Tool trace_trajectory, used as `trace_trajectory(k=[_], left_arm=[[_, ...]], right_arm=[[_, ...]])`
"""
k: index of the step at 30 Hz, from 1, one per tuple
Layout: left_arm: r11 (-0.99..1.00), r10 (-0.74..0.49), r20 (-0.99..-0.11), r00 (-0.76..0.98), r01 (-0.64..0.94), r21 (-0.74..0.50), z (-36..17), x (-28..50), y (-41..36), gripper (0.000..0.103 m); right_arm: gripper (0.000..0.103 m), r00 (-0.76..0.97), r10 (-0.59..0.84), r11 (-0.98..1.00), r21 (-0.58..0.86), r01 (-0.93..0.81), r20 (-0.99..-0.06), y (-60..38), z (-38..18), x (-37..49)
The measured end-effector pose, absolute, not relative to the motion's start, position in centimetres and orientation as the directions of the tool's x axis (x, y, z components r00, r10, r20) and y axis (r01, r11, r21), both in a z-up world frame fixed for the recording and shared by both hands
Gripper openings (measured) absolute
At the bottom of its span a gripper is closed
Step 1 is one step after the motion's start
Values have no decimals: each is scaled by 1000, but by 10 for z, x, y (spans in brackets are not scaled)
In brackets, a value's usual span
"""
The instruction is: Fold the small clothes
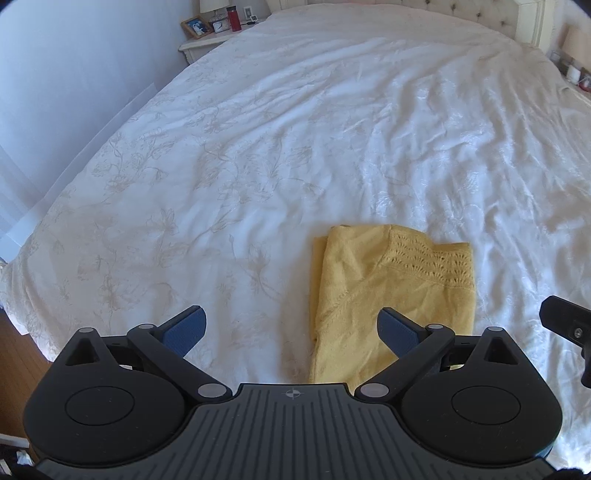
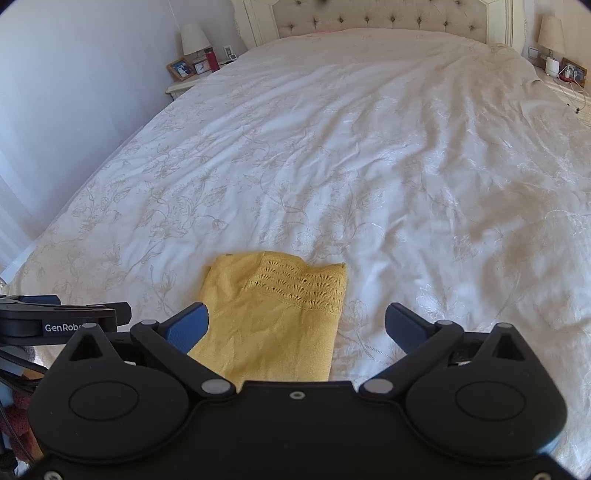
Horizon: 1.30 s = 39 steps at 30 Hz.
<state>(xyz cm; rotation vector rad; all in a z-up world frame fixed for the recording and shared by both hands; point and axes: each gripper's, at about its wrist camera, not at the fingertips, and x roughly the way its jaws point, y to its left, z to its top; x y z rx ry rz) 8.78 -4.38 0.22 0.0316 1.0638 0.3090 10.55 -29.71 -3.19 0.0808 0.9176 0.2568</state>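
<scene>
Yellow knit garment (image 1: 391, 295) is seen lying folded into a narrow rectangle on the bed (image 1: 258, 147), near the foot edge, its openwork band on the side toward the headboard (image 2: 380, 18). Left hand-held gripper (image 1: 291, 330) is held wide open, nothing gripped; the garment lies just ahead, under its right finger. Right hand-held gripper (image 2: 297, 326) is likewise spread wide and empty, garment under its left finger. If a further fold is intended, both near corners should be pinched evenly and carried toward the openwork band, edges kept aligned. Contact with the cloth cannot be told.
</scene>
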Motion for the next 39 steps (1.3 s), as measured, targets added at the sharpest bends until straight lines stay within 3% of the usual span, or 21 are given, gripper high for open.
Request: trace_trajectory(k=[6,39], left_arm=[[960,237,-874,423,-238,145,1,80,-42,91],[968,187,-915,358,-226,110,-12,72,-41,91]], right_arm=[[95,549,210,976,145,-160,-809,-295,-36,103],[95,494,227,973,183,-138,-839,-299,-46,100]])
